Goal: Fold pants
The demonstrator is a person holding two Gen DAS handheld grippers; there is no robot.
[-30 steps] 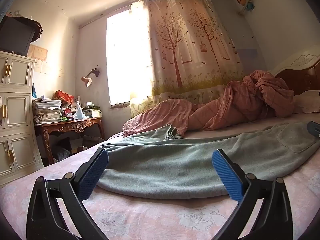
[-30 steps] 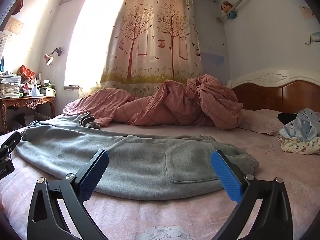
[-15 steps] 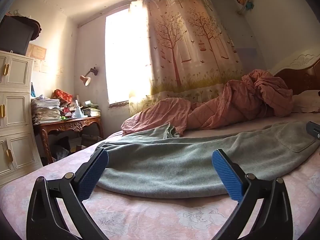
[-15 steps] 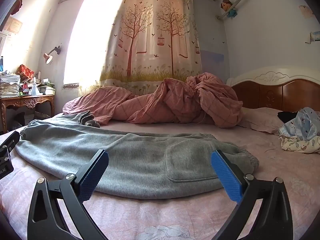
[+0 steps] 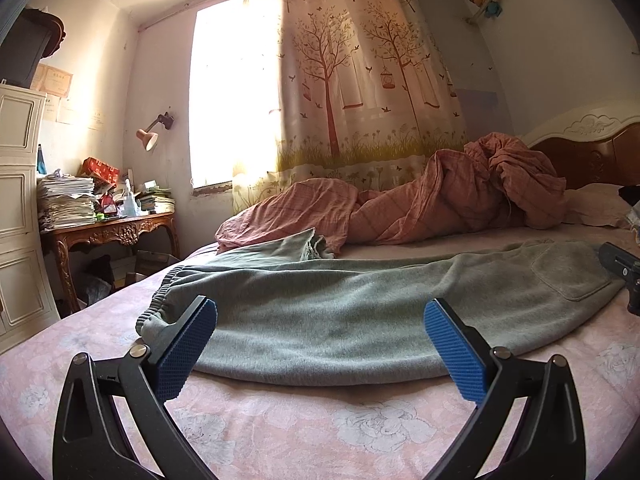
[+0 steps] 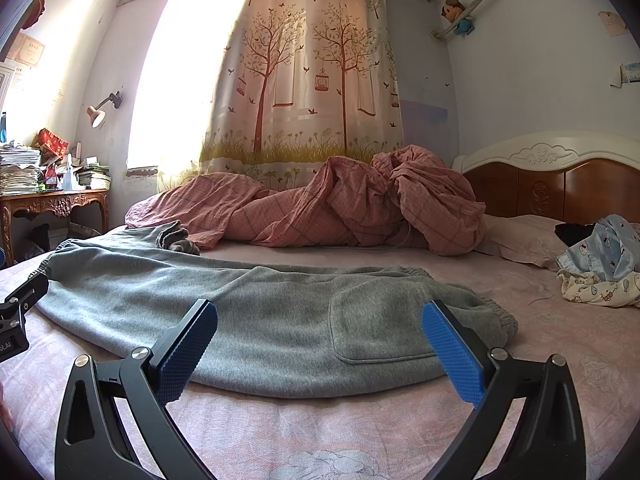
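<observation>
1. Grey pants (image 6: pixel 280 320) lay lengthwise across the pink floral bedsheet (image 5: pixel 320 432), waistband toward the headboard (image 6: pixel 560 184) side, cuffs toward the desk (image 5: pixel 116 232) end. One leg appeared to lie over the other; the far cuff (image 5: pixel 316 246) was bunched against the pink quilt (image 5: pixel 440 200).
2. Left gripper (image 5: pixel 320 348): jaws spread wide, holding nothing, near the cuff end just short of the near hem.
3. Right gripper (image 6: pixel 320 348): jaws likewise spread and empty, facing the back pocket (image 6: pixel 380 324) near the waistband.
4. Risk: a pad closing on the top layer only. Judged likely because the fleece looked thick and the near edge was rounded; the lower leg would then stay behind and the fold would skew.
5. Risk: bedsheet pinched with the hem, since the edge lay flat on soft fabric; lifting would drag the sheet.
6. Risk: uneven lift between the hands, letting the middle sag and wrinkle.
7. Risk: the bunched far cuff staying crumpled inside the fold unless smoothed first.
8. Loose clothes (image 6: pixel 600 276) by the pillow lay well apart; no interference expected.
</observation>
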